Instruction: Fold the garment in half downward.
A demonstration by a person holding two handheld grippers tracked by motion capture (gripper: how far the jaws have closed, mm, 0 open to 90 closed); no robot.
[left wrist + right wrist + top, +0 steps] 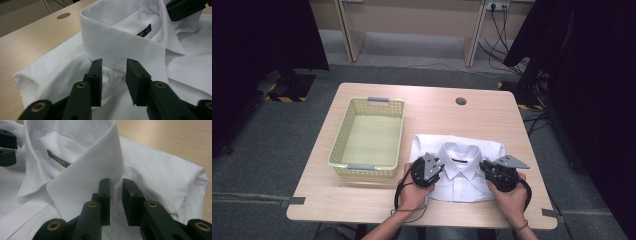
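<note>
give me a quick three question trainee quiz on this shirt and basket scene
1. True or false: the white shirt lies inside the basket.
2. Which part of the shirt do the left gripper and the right gripper flank? A) a cuff B) the collar C) the hem
3. What is the round feature in the table beyond the shirt?

Key:
1. False; it lies folded on the table beside the basket.
2. B
3. A cable hole.

clear: table [362,192] front-left | obstacle: basket [341,135] left of shirt [462,187]
</note>
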